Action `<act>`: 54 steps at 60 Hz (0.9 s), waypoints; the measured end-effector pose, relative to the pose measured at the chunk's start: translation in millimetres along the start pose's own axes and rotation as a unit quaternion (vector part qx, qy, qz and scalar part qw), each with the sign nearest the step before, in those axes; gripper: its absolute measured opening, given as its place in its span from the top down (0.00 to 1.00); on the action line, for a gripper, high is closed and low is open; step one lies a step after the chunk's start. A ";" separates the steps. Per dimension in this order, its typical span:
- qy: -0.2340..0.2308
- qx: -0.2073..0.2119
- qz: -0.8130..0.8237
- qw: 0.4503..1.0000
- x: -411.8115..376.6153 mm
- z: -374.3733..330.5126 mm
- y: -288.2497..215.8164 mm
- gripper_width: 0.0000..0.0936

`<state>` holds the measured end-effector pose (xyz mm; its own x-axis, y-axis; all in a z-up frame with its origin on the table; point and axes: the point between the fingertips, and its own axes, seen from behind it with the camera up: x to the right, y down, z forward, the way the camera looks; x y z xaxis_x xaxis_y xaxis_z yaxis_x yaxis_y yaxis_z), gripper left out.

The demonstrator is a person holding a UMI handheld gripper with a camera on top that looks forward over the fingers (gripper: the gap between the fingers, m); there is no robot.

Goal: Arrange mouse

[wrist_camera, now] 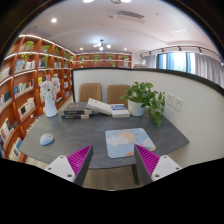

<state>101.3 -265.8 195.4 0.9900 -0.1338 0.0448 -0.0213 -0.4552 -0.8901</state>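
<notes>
A small pale mouse (46,139) lies on the grey table (95,135), near its left front edge. A light blue mouse mat (129,141) with a faint pattern lies on the table's right front part, well apart from the mouse. My gripper (112,160) is open and empty, held back from the table's front edge. Its magenta pads (80,158) stand wide apart, and the mat lies beyond the right finger. The mouse is ahead and to the left of the left finger.
A stack of books (78,111), an open book (103,107) and a white vase (50,100) stand at the table's back. A potted plant (146,99) stands at the right. Two chairs (104,93) are behind the table, bookshelves (25,85) along the left wall.
</notes>
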 end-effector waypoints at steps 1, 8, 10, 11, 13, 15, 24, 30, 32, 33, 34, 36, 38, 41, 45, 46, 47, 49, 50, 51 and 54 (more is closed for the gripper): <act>-0.004 -0.001 0.001 1.000 -5.3 18.2 6.4 0.12; -0.017 -0.023 -0.002 1.000 -32.7 34.9 42.2 0.13; -0.022 -0.031 -0.004 0.999 -44.0 28.2 50.9 0.13; -0.026 -0.034 -0.004 0.999 -50.3 30.0 57.0 0.13; -0.030 -0.044 -0.005 0.999 -61.0 26.0 66.2 0.13; -0.033 -0.055 -0.004 0.998 -74.5 27.6 78.0 0.13; -0.083 -0.091 -0.008 0.992 -164.8 33.3 115.1 0.13; -0.116 -0.105 -0.023 0.987 -230.8 41.9 127.6 0.14; -0.125 -0.111 -0.026 0.986 -252.4 46.4 130.8 0.13; -0.130 -0.113 -0.027 0.985 -263.0 48.9 131.8 0.13; -0.133 -0.115 -0.029 0.984 -273.2 52.0 132.3 0.13; -0.138 -0.119 -0.030 0.983 -291.6 59.3 132.9 0.13; -0.141 -0.123 -0.030 0.982 -308.7 67.2 133.4 0.13; -0.147 -0.127 -0.029 0.981 -333.5 80.2 131.9 0.13; -0.149 -0.130 -0.028 0.980 -360.4 98.5 128.0 0.13; -0.149 -0.132 -0.028 0.980 -366.3 103.3 127.7 0.13; -0.149 -0.133 -0.029 0.979 -371.7 108.2 127.0 0.13; -0.148 -0.135 -0.030 0.979 -381.8 118.3 125.5 0.13; -0.146 -0.137 -0.031 0.979 -386.2 123.0 124.6 0.13; -0.144 -0.138 -0.030 0.979 -390.1 127.8 123.8 0.13; -0.140 -0.140 -0.029 0.980 -402.1 142.3 120.3 0.13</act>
<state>-279.5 -141.5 5.9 0.9894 0.1278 -0.0687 0.0378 -0.6843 -0.7282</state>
